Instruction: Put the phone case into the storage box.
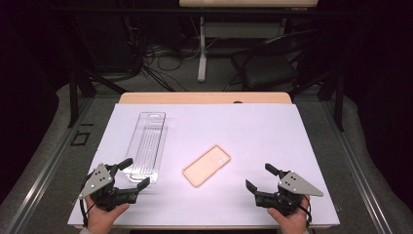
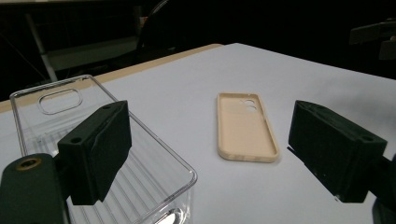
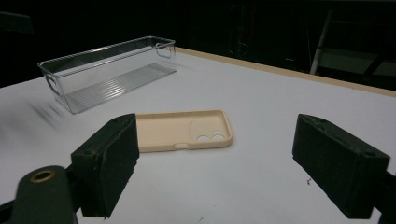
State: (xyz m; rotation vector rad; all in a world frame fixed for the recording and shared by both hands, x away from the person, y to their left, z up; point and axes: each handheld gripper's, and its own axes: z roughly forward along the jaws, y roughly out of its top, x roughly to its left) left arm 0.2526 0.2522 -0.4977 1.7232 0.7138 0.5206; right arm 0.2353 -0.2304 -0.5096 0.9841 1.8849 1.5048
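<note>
Beige phone case (image 1: 206,165), one, its far side hidden by the sprung-apart, empty right gripper (image 3: 224,163); left gripper (image 1: 129,171) likewise gapes at eight o'clock beside one clear bin (image 1: 146,146).

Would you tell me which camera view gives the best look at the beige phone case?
The right gripper view: the phone case lies close, open side up, its rim and camera holes clear. The left gripper view shows it whole but farther off, and the high view shows only a small tilted outline.
</note>
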